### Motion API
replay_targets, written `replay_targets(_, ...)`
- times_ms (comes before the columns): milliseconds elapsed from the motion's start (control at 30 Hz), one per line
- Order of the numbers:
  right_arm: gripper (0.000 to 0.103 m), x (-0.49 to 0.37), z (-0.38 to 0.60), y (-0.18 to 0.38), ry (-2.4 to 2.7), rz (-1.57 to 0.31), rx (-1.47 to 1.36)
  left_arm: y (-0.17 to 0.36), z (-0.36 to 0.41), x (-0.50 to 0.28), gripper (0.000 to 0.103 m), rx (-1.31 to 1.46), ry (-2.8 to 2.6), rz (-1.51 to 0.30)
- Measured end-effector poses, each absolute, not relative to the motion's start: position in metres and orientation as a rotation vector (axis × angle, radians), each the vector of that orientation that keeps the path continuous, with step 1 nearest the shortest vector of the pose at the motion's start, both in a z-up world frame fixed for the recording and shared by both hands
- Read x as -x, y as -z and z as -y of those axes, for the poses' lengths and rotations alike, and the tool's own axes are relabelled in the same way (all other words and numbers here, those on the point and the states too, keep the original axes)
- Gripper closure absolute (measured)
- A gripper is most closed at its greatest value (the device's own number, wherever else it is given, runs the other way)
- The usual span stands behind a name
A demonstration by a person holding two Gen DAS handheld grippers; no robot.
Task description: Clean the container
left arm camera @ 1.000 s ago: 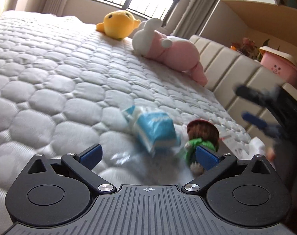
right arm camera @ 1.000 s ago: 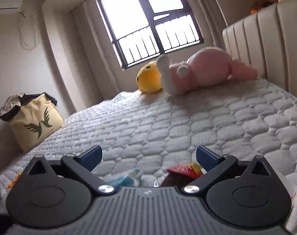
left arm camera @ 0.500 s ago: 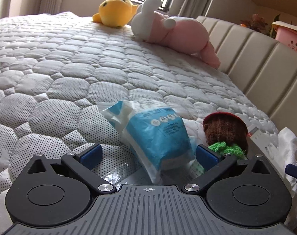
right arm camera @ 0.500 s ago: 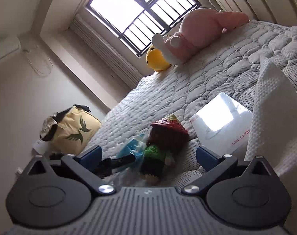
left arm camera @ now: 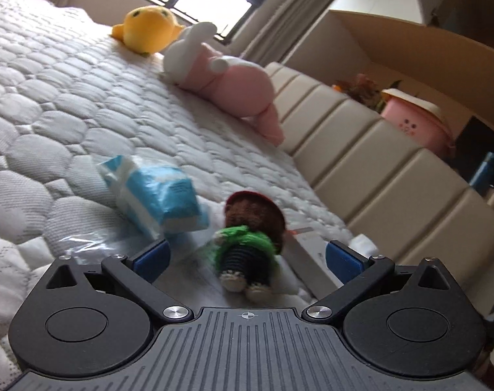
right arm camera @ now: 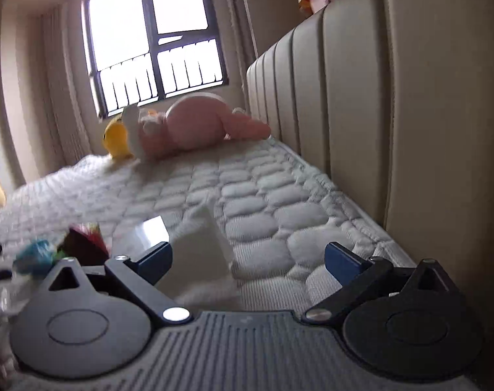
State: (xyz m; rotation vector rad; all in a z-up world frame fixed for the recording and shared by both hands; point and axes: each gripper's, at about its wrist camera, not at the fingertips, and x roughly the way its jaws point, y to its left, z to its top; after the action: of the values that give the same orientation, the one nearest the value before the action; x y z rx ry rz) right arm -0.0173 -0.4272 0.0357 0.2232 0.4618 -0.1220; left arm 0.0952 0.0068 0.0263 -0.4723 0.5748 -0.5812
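L hand-held gripper [left arm camera: 247,257] spread over crochet doll [left arm camera: 248,244]; R hand-held gripper [right arm camera: 247,257] spread above bed [right arm camera: 263,195], w/ nothing held.

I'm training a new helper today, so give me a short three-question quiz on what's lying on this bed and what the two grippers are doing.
1. True or false: the left gripper is shut on the small crocheted doll in green.
2. Which lies nearer the window: A, the yellow round plush toy, or B, the blue and white plastic tissue pack?
3. What white item lies by the right gripper?

Key: 1 false, both grippers are open and empty. 2 A. 3 a crumpled white paper towel.
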Motion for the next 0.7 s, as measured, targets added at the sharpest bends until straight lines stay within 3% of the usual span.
replay_targets(100,0.004,-0.003,0.411,-0.019,0.065,-0.512,-0.202,-0.029,0.004,-0.095,0.0,0.422,0.581,-0.551)
replay_targets(167,0.009,-0.024,0.398,-0.009,0.075,-0.509,-0.142,-0.026,0.003,-0.096,0.0,0.43,0.582,-0.564)
replay_targets(200,0.019,-0.033,0.394,-0.004,0.063,-0.508,-0.119,-0.024,-0.001,-0.097,0.0,0.432,0.579,-0.576)
replay_targets(233,0.046,-0.043,0.391,0.0,0.041,-0.515,-0.109,-0.022,-0.006,-0.096,0.0,0.432,0.567,-0.582)
replay_targets(267,0.065,-0.052,0.39,0.001,-0.002,-0.536,-0.127,-0.021,-0.013,-0.095,0.0,0.434,0.545,-0.583)
replay_targets(300,0.094,-0.059,0.389,0.002,-0.045,-0.553,-0.15,-0.019,-0.022,-0.094,0.0,0.443,0.516,-0.581)
replay_targets(500,0.094,-0.059,0.366,-0.031,-0.187,-0.442,-0.129,-0.003,-0.079,-0.101,0.0,0.6,0.357,-0.611)
replay_targets(700,0.095,-0.08,0.335,-0.074,-0.478,-0.396,-0.366,0.009,-0.087,-0.113,0.0,0.68,0.362,-0.651)
